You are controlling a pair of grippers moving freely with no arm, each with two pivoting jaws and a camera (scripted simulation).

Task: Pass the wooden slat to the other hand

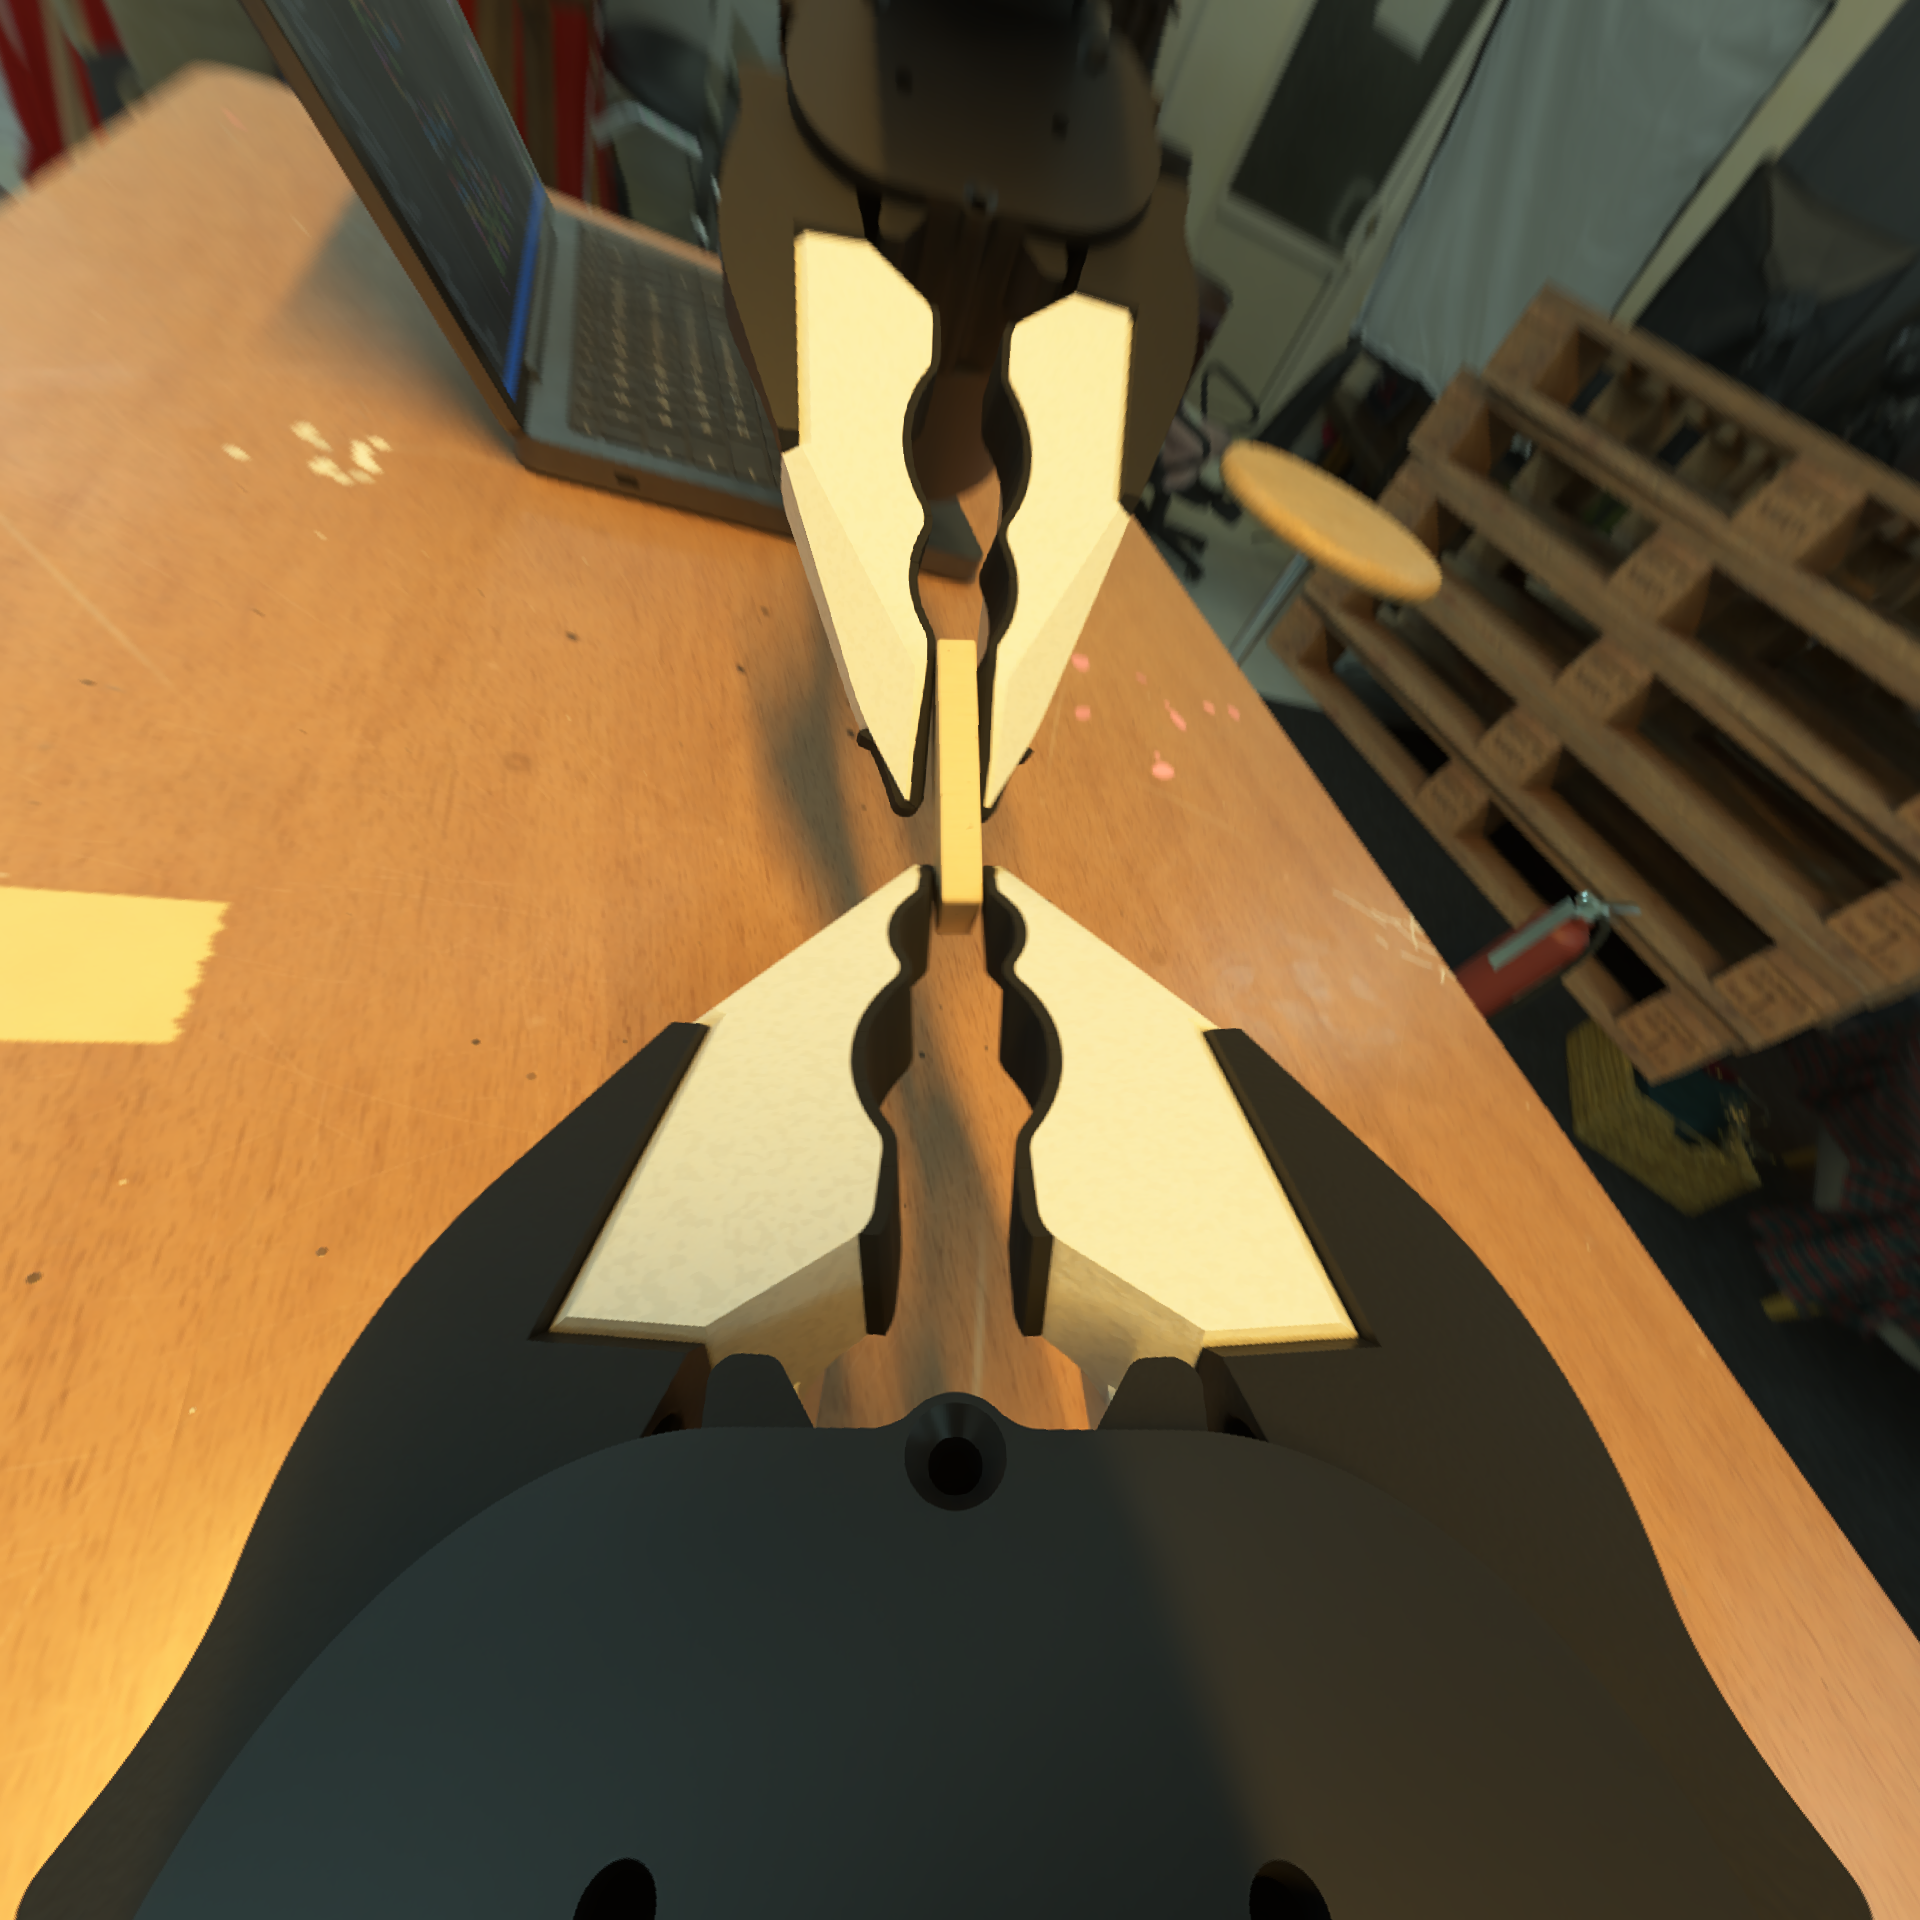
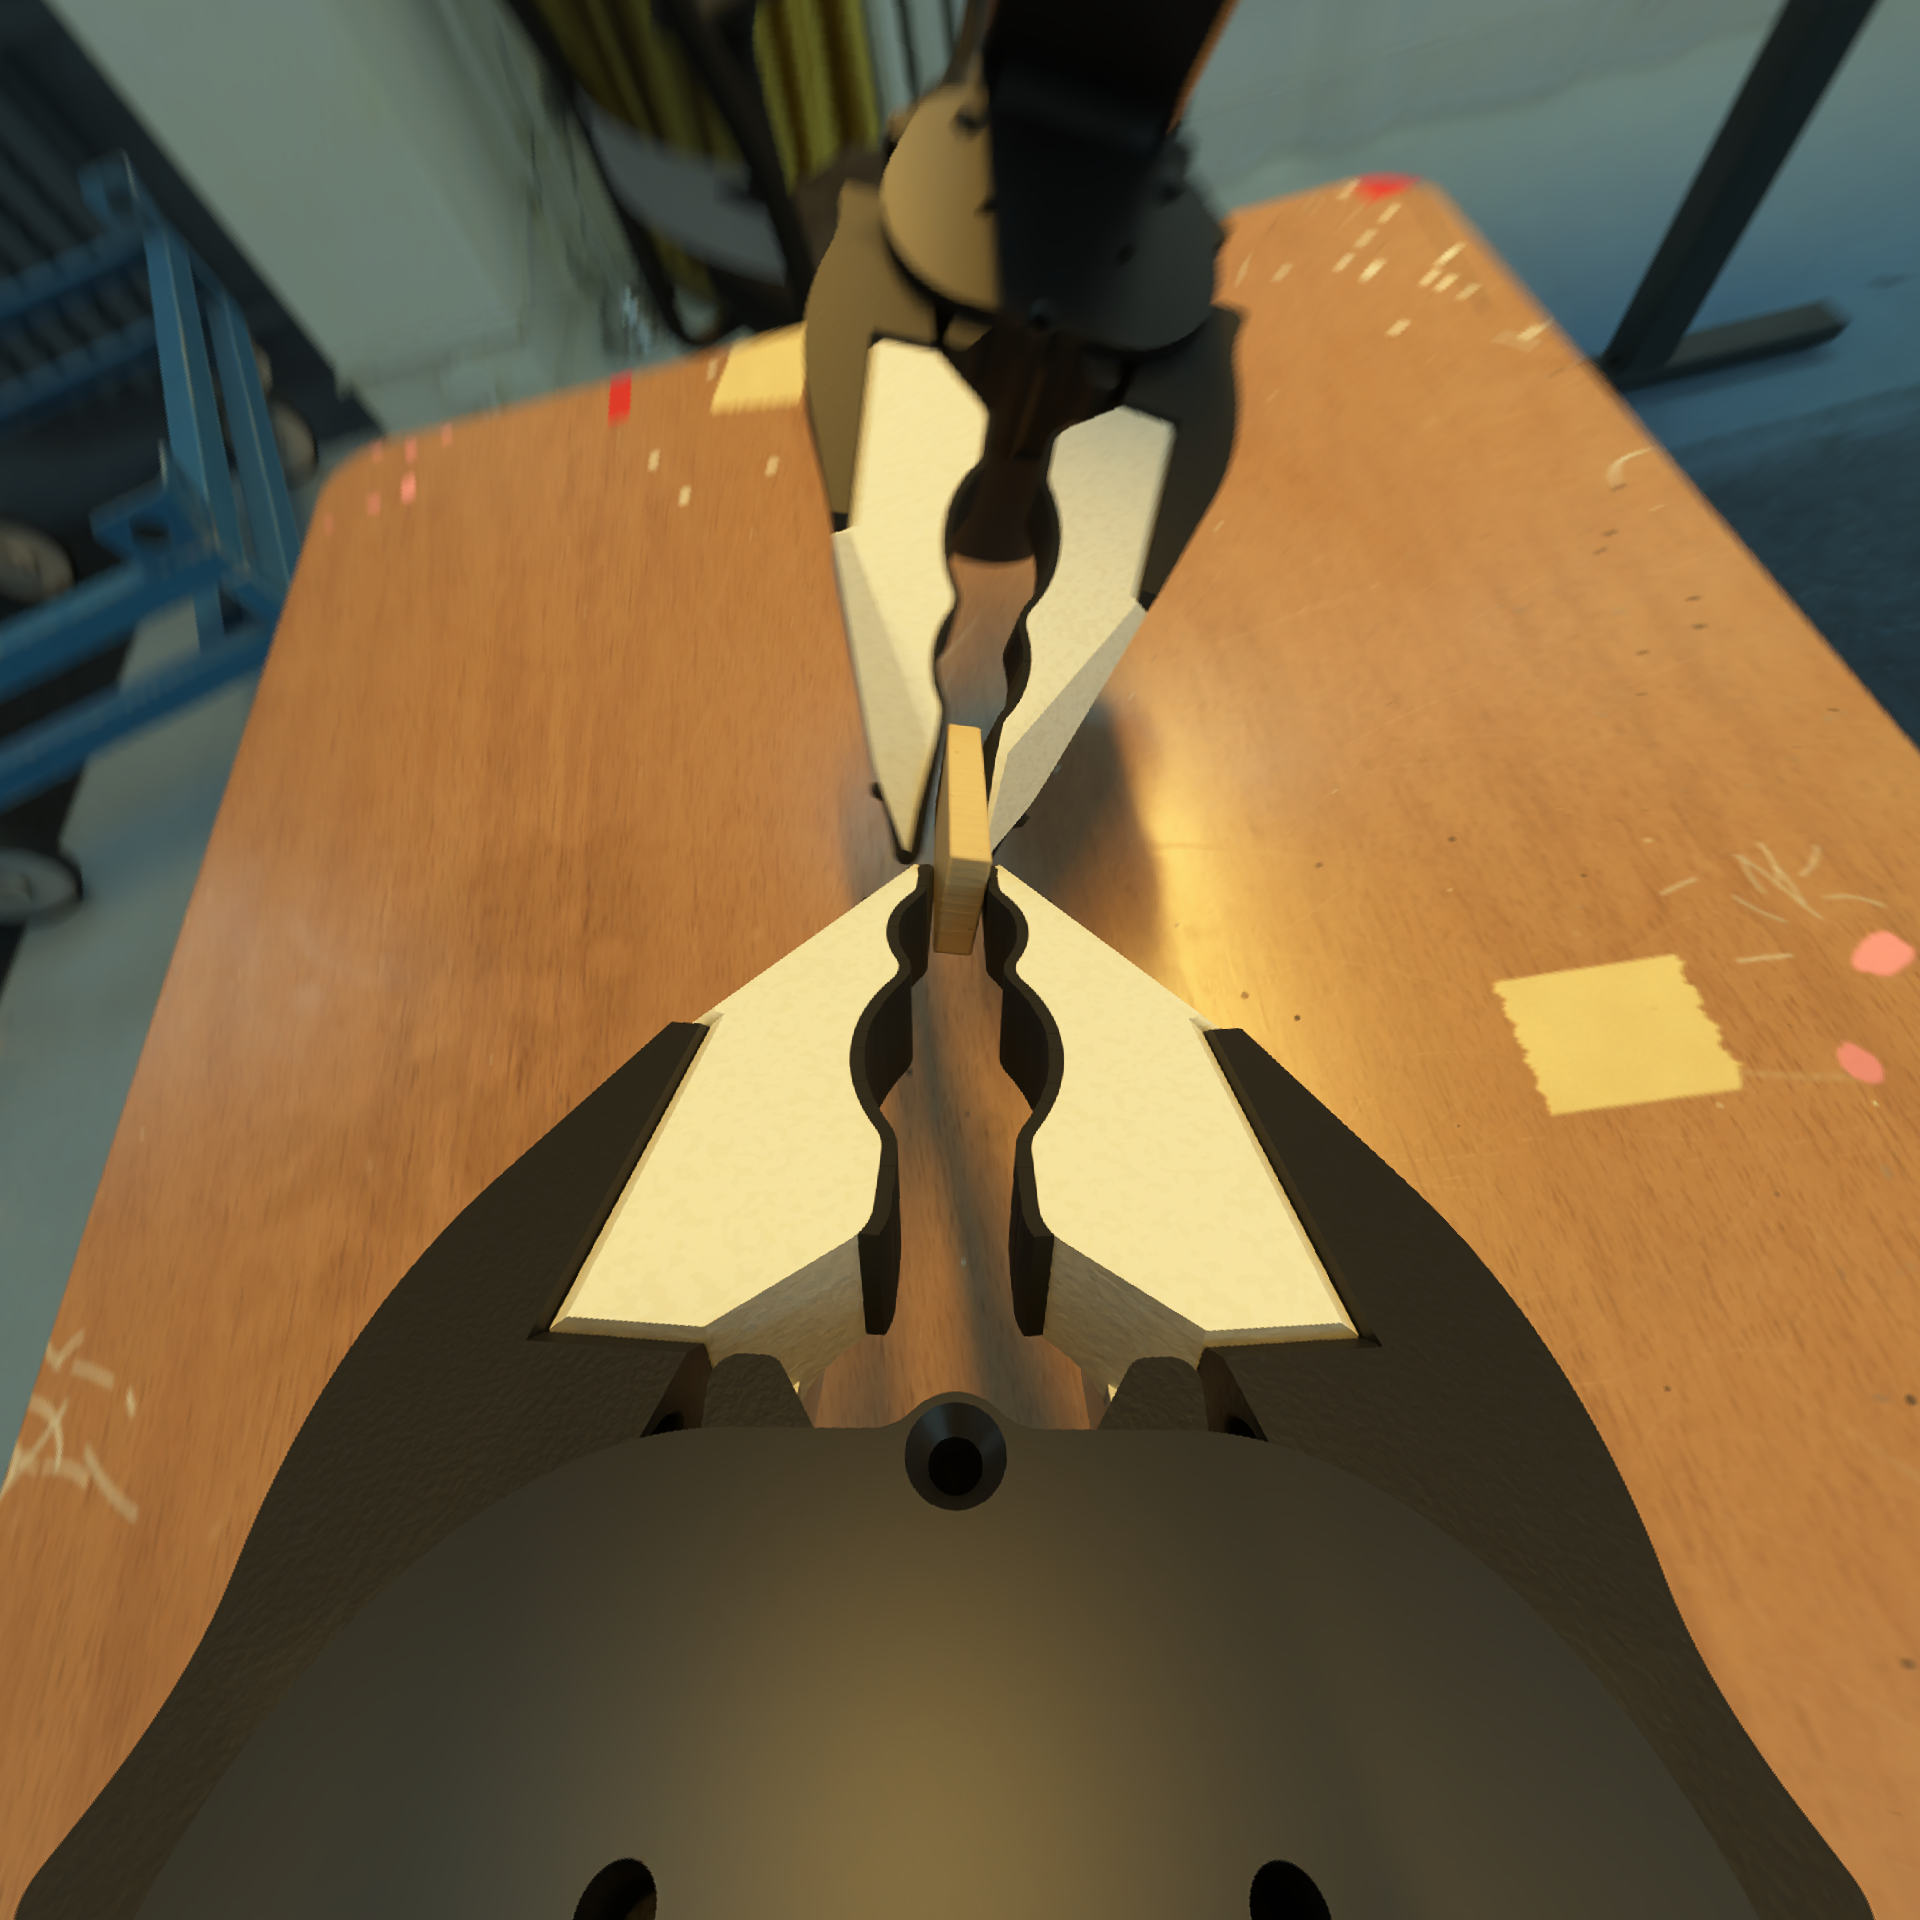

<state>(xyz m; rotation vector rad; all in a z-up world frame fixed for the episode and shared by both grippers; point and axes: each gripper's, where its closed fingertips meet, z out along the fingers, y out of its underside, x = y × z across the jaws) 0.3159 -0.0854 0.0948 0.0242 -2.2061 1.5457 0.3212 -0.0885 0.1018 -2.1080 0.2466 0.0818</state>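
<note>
The wooden slat (image 1: pixel 958 790) is a short pale strip held edge-up above the brown table (image 1: pixel 416 727), with a gripper at each end. My left gripper (image 1: pixel 957 896) is shut on its near end in the left wrist view. My right gripper (image 1: pixel 951 802) faces it from the far side, fingers closed around the slat's far end. In the right wrist view the slat (image 2: pixel 959 831) sits between my right gripper's tips (image 2: pixel 957 891), and my left gripper (image 2: pixel 954 831) grips the other end. Both pairs of jaws stand equally narrow, tips nearly meeting.
An open laptop (image 1: pixel 582 343) stands on the table at the far left. Yellow tape patches lie on the table (image 1: pixel 99 966) (image 2: pixel 1616 1034). Off the right edge are wooden pallets (image 1: pixel 1662 675), a round stool (image 1: pixel 1330 520) and a red extinguisher (image 1: pixel 1527 951). A blue rack (image 2: pixel 156 540) stands past the far end.
</note>
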